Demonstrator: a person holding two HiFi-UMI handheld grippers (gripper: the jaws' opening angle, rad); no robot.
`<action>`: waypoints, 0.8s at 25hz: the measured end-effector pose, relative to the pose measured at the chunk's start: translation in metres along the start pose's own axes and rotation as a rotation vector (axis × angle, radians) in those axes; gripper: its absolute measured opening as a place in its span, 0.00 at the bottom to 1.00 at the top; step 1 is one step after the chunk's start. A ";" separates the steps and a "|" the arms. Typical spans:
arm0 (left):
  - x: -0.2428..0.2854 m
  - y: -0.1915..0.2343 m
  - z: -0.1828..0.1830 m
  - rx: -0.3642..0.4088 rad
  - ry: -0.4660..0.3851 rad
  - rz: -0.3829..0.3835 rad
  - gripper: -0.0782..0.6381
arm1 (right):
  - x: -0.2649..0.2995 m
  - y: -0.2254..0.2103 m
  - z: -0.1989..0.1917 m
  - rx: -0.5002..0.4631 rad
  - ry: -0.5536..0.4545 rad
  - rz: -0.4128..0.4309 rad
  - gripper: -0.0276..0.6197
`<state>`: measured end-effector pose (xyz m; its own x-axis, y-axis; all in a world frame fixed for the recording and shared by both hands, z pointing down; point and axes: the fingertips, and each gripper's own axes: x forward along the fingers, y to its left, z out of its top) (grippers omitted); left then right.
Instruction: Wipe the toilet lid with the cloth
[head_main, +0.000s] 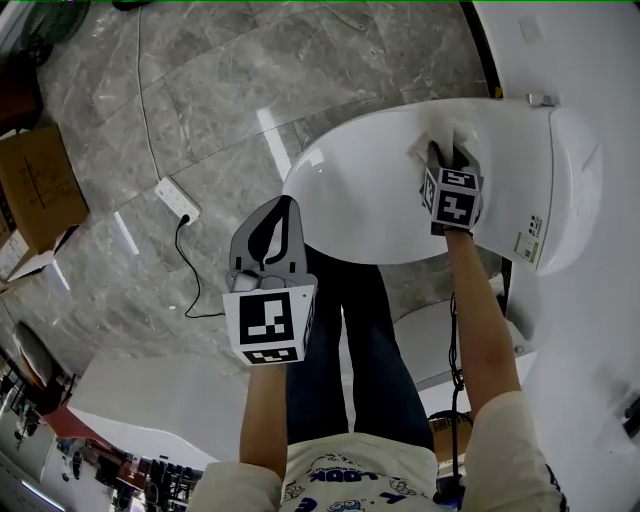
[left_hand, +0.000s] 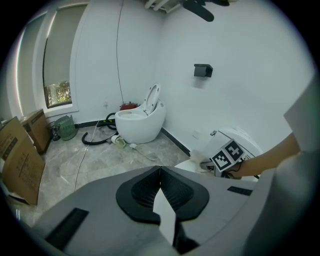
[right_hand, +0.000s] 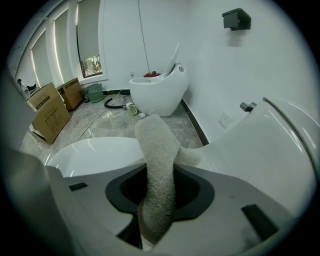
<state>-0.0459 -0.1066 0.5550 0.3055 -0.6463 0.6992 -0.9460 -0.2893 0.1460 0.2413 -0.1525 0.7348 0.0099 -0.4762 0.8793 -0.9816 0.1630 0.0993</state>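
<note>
The white toilet lid (head_main: 370, 195) lies closed, an oval below me; it shows as a glossy curve (right_hand: 95, 152) in the right gripper view. My right gripper (head_main: 447, 152) is over the lid's far right part, shut on a pale fluffy cloth (right_hand: 157, 165) that sticks out past the jaws; a tuft of the cloth (head_main: 437, 137) shows on the lid. My left gripper (head_main: 277, 212) hangs off the lid's left edge above the floor, shut and holding nothing. Its own view shows the jaws pressed together (left_hand: 160, 176).
A white power strip (head_main: 176, 200) with a black cord lies on the grey tile floor to the left. Cardboard boxes (head_main: 35, 190) stand at far left. A second white toilet (left_hand: 140, 120) stands by the far wall. My legs (head_main: 345, 340) are beside the toilet.
</note>
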 end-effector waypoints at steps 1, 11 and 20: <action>-0.003 0.002 -0.001 -0.004 -0.002 0.003 0.12 | -0.001 0.006 0.001 -0.009 -0.001 0.004 0.23; -0.025 0.027 -0.021 -0.055 -0.012 0.048 0.12 | -0.002 0.060 0.000 -0.063 0.013 0.029 0.23; -0.046 0.056 -0.032 -0.096 -0.024 0.092 0.12 | -0.004 0.106 0.002 -0.109 0.024 0.050 0.23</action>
<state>-0.1167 -0.0704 0.5536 0.2186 -0.6842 0.6958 -0.9758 -0.1596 0.1496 0.1364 -0.1348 0.7405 -0.0331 -0.4440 0.8954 -0.9546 0.2796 0.1033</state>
